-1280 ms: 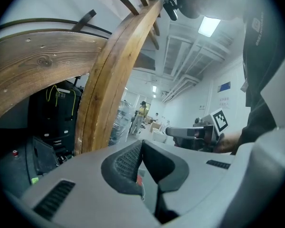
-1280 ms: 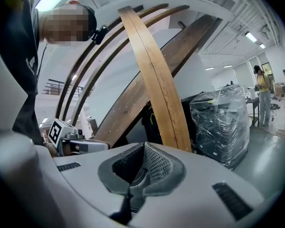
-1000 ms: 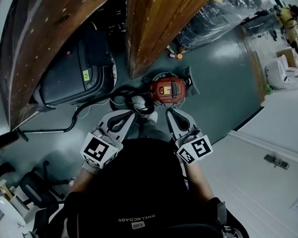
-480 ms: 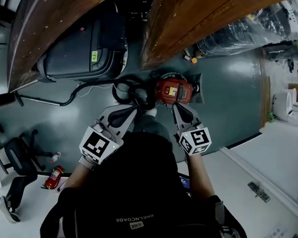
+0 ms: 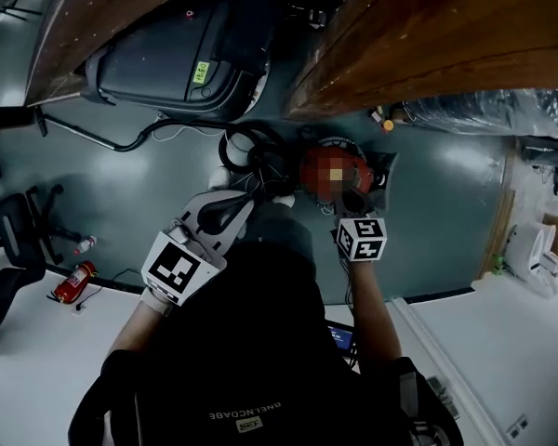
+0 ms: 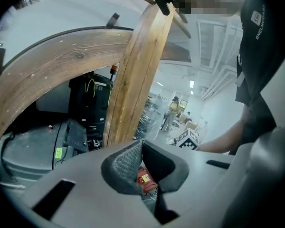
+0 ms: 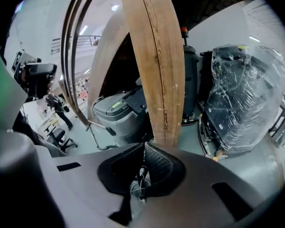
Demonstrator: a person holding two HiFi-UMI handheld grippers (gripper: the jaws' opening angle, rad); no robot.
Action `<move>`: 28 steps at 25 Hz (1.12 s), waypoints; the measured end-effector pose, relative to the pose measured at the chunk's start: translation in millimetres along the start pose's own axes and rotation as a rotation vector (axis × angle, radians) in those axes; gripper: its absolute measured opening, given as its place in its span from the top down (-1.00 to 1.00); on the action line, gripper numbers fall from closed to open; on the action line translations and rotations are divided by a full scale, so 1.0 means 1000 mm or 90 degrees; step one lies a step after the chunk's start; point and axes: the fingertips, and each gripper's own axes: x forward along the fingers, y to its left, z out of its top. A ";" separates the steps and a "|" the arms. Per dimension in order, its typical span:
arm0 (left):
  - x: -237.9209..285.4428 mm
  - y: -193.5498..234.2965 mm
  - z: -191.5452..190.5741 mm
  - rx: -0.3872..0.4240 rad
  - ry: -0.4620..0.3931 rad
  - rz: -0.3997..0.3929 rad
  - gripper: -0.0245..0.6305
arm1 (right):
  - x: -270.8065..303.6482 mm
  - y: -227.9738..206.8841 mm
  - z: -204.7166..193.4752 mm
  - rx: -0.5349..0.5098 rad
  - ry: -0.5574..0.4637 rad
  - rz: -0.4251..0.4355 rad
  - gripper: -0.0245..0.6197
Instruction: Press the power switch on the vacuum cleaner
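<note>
Approach step: right gripper (image 5: 350,199), jaws shut & empty, hangs at red vacuum cleaner (image 5: 358,169) on floor; left gripper (image 5: 245,201) also shut, empty. Next: locate power switch, press w/ tip.

A red fire extinguisher (image 5: 72,282) lies at the left, near a black chair (image 5: 14,235). A big grey machine (image 5: 167,63) sits upper left.

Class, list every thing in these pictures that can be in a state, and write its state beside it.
left gripper: shut, empty.
right gripper: shut, empty, over the vacuum cleaner.
vacuum cleaner: standing on the floor; on or off cannot be told.
hose: coiled beside the vacuum cleaner.
fire extinguisher: lying on its side.
wrapped machine: covered in plastic film.
</note>
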 end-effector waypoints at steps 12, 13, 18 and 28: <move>-0.015 0.022 -0.053 -0.115 0.014 0.123 0.88 | 0.096 -0.042 -0.092 -0.076 0.181 0.034 0.84; -0.017 0.026 -0.057 -0.129 0.015 0.134 0.88 | 0.103 -0.043 -0.100 -0.080 0.195 0.037 0.84; -0.018 0.039 -0.084 -0.148 0.034 0.175 0.88 | 0.142 -0.059 -0.136 -0.092 0.253 0.043 0.84; 0.000 0.047 -0.138 -0.156 0.102 0.194 0.88 | 0.205 -0.100 -0.197 -0.123 0.339 0.038 0.84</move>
